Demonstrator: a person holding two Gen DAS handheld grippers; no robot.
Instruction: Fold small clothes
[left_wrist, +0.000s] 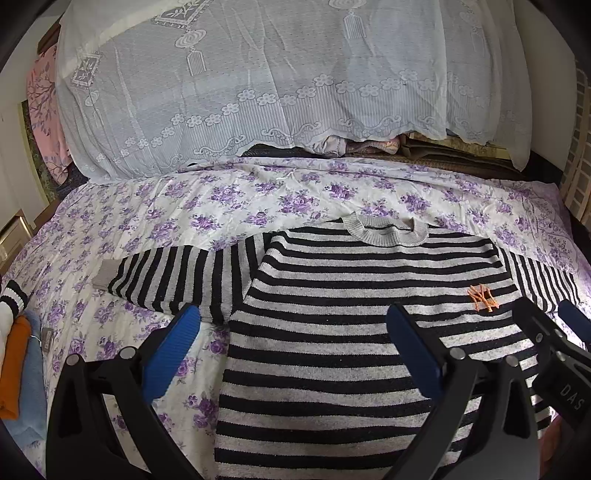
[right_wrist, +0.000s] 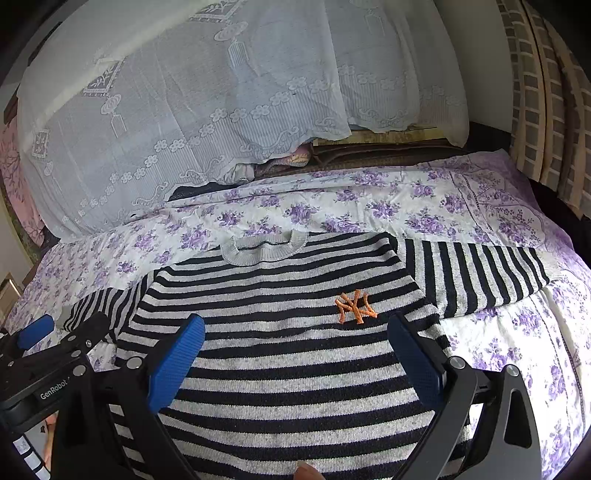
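A black-and-grey striped sweater (left_wrist: 332, 332) lies flat, front up, on the floral bedsheet (left_wrist: 221, 206), both sleeves spread out sideways. It has a grey collar (left_wrist: 386, 229) and an orange logo (left_wrist: 482, 297). My left gripper (left_wrist: 291, 350) is open and empty above the sweater's left side. In the right wrist view the sweater (right_wrist: 288, 369) fills the middle, with its logo (right_wrist: 355, 306) and right sleeve (right_wrist: 476, 280). My right gripper (right_wrist: 295, 354) is open and empty above the sweater's body. Each gripper shows at the edge of the other's view.
A white lace cover (left_wrist: 258, 81) drapes over a pile at the back of the bed. Folded orange and blue clothes (left_wrist: 18, 369) lie at the left edge. A checked curtain (right_wrist: 546, 92) hangs at the right.
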